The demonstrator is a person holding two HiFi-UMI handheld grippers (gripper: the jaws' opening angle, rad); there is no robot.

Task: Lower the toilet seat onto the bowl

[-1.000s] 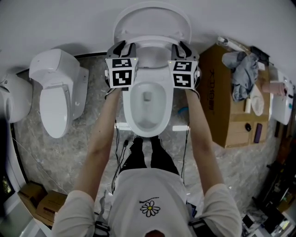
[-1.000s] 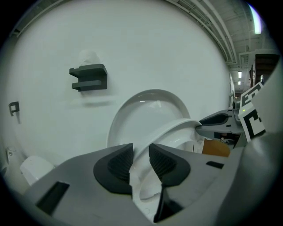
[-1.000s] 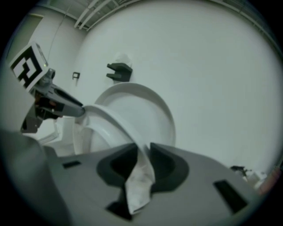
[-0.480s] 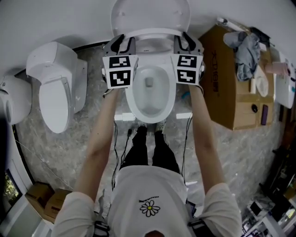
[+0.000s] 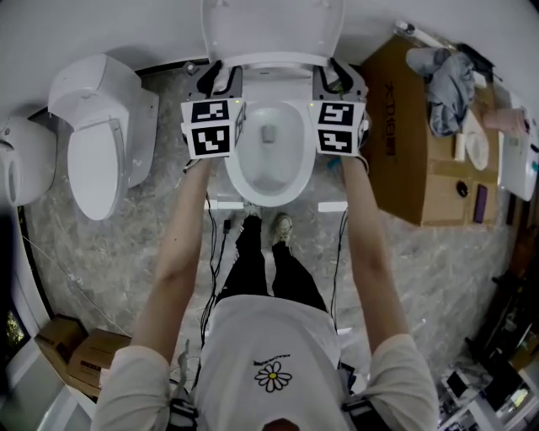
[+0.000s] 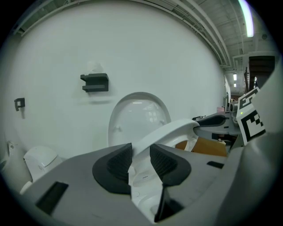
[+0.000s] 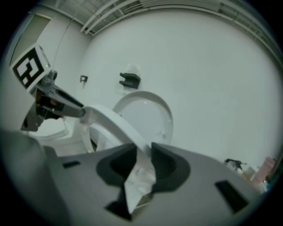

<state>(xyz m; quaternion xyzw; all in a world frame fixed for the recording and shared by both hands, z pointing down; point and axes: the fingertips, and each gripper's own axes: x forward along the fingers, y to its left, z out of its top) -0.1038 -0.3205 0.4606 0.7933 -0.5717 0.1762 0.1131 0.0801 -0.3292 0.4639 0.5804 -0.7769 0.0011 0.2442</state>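
- left gripper [image 6: 140, 149]: pads sit either side of the toilet seat [image 6: 173, 129], with the rim wedged between them. The jaws have just been opening a little, but the seat is gripped.
- right gripper [image 7: 143, 152]: same hold on the opposite side of the seat. The white rim runs down between its pads. These jaws have also just been opening slightly.
- The seat is partway down, tilted and clear of the bowl [image 5: 242, 187]. It arcs from one gripper across to the other.
- lid [image 5: 271, 25]: upright against the white wall, behind the seat.
- Head view: the person stands facing the bowl, both forearms stretched forward. The grippers' marker cubes flank the rear of the bowl.
- second toilet [image 5: 94, 143]: on the floor to the person's left, well apart from the first.
- cardboard box [image 5: 402, 143]: to the person's right, with a grey cloth [image 5: 450, 80] on top.
- dark bracket [image 6: 95, 82]: on the wall, above and left of the lid in the left gripper view.
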